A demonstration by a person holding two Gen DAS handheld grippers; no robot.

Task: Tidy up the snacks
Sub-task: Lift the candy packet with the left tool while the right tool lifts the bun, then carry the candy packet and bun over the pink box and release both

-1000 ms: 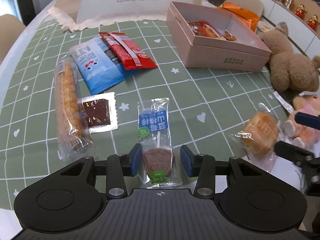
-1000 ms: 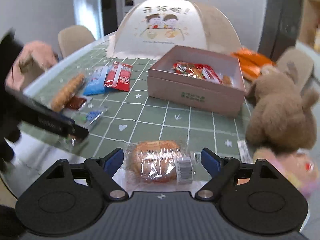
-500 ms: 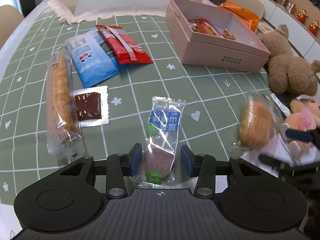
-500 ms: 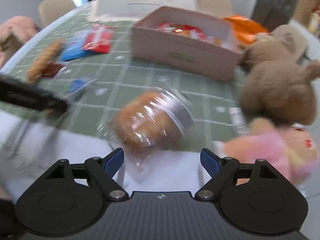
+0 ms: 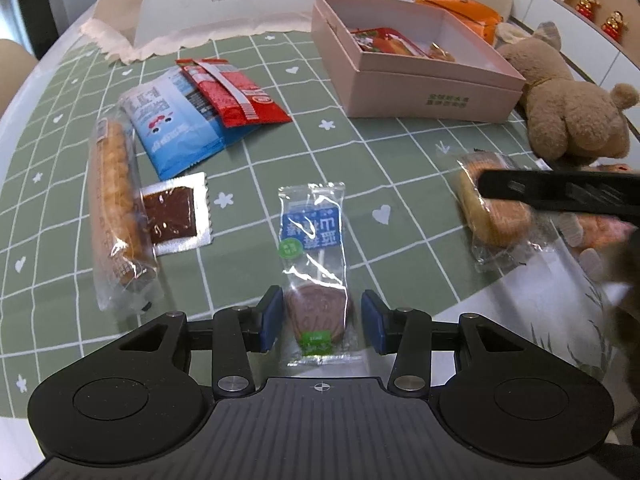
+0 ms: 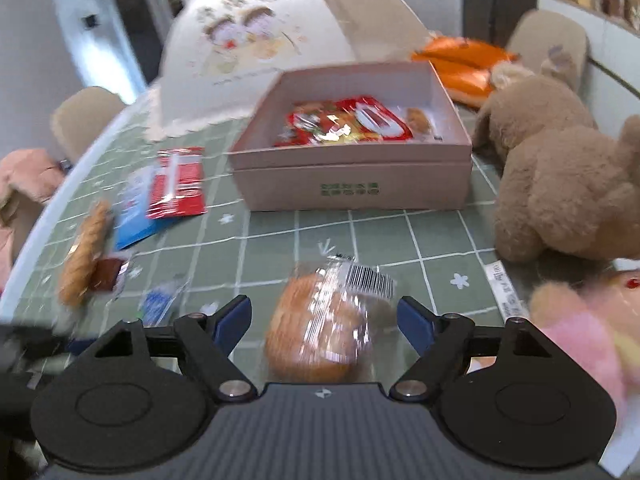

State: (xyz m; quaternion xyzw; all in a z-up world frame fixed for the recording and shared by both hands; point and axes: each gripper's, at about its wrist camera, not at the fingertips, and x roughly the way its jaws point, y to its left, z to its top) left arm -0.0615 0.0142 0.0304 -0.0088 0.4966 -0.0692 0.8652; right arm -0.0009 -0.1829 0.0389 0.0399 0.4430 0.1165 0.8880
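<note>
Both grippers tilt downward: left gripper [image 5: 319, 322] straddles lollipop [image 5: 314, 264], right gripper [image 6: 324, 320] straddles bun [image 6: 320, 328].

left gripper [image 5: 320, 322]: matte black body with a ribbed central plate bearing a small white crosshair mark, flanked by two rounded housings, each with a shallow circular recess. two black linkage arms, each pinned by a silver round-headed screw at its base and a smaller screw at its outer end, carry the fingers, which end in flat dark-blue pads [image 5: 269, 319]. right gripper [image 6: 324, 322]: identical build, with the same ribbed plate, crosshair mark, circular recesses, silver screws and blue pads [image 6: 416, 325]. seen from the left wrist view, it shows as a long, flat black bar with moulded slots.
</note>
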